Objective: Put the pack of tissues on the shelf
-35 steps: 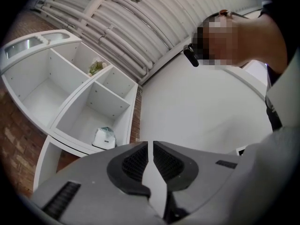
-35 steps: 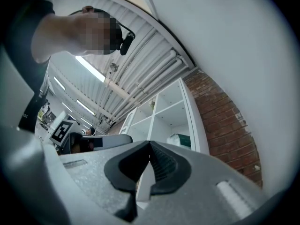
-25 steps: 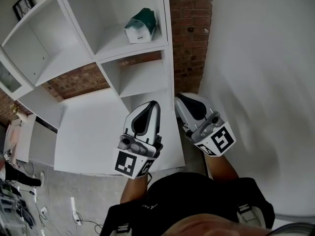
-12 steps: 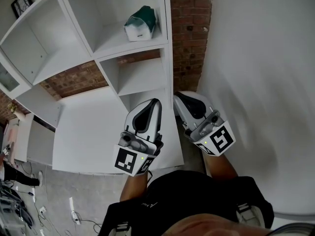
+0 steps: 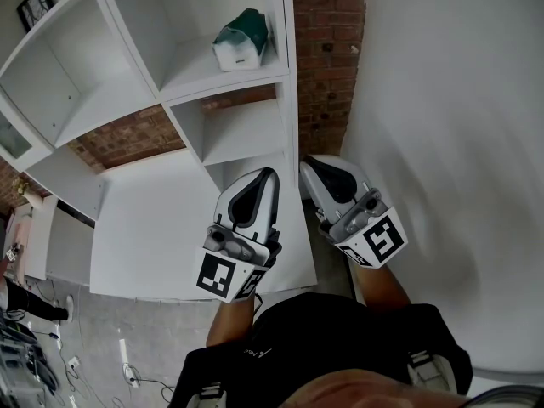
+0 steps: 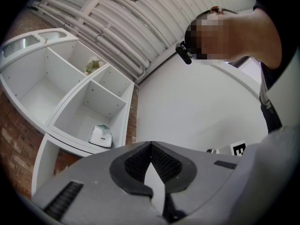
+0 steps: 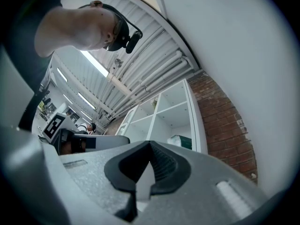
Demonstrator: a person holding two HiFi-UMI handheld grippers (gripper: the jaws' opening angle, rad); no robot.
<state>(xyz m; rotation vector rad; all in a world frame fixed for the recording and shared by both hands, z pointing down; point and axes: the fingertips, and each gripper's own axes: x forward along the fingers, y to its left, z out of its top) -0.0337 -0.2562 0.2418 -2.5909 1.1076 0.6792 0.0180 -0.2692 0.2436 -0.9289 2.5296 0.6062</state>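
Pack of tissues [image 5: 243,42]: already on the shelf [image 5: 223,87], in the right-hand column, in the compartment above the open one that shows brick behind it. It sits toward the right side panel and near the front edge of its board. White wrap with a dark green top. Neither gripper touches it; both are well apart from it, low in the head view.

Your left gripper [image 5: 266,180]: jaws pressed together, nothing between the pads. Its own view shows the tips meeting above a bare gap.

Your right gripper [image 5: 312,172]: jaws likewise pressed together, and empty. It sits just beside the left one, over the strip between the shelf's right edge and the white wall [image 5: 450,109].

Both grippers tilt up toward the shelf front. The brick wall [image 5: 327,58] runs between the shelf's right side panel and the white wall.

Change against the earlier frames: almost none. Both grippers sit where they were a second ago, jaws as tightly together as before. The pack has not shifted on its board. Only your head view has drifted a touch, so the shelf sits slightly higher in it.
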